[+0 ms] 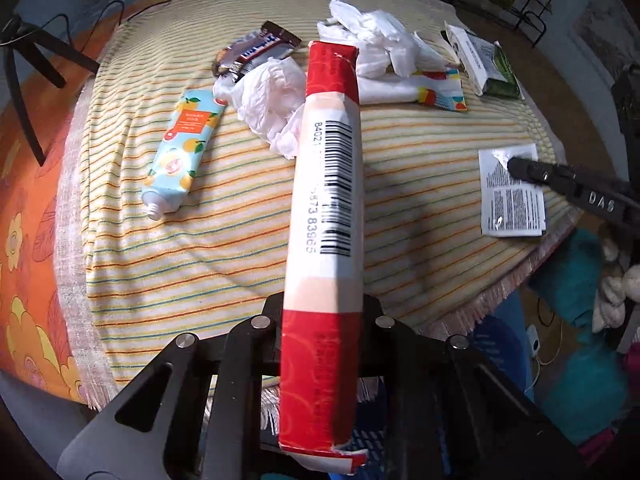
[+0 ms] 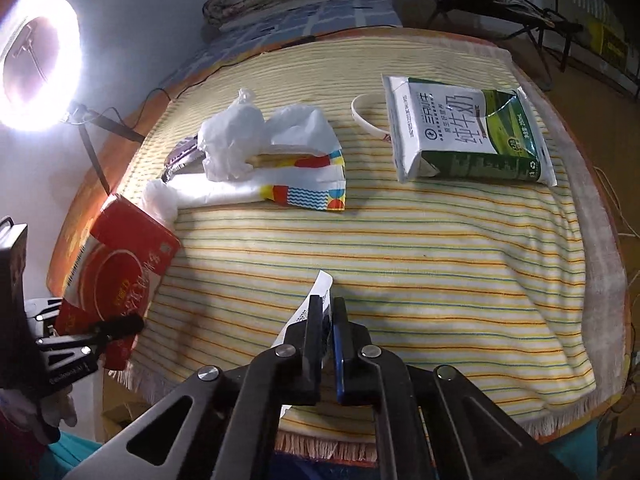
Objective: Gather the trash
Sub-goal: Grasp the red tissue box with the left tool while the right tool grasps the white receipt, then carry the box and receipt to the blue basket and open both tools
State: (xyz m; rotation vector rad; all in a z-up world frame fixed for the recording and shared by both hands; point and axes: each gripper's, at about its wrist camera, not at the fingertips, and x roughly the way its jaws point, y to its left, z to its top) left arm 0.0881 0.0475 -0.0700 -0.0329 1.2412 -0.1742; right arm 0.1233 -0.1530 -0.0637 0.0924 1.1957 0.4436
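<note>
the left gripper [image 1: 320,344] at lower centre is clamped on a red and white box [image 1: 326,208] raised over the striped cloth [image 1: 200,240], while the right gripper [image 2: 326,316] is pinched nearly closed on a printed sachet [image 2: 316,296] at lower centre.

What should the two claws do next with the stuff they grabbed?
Probably lift both pieces clear of the striped cloth and carry them off to wherever trash goes; no bin shows here. The left claw already clamps the red box, and the right claw pinches the small printed packet.
</note>
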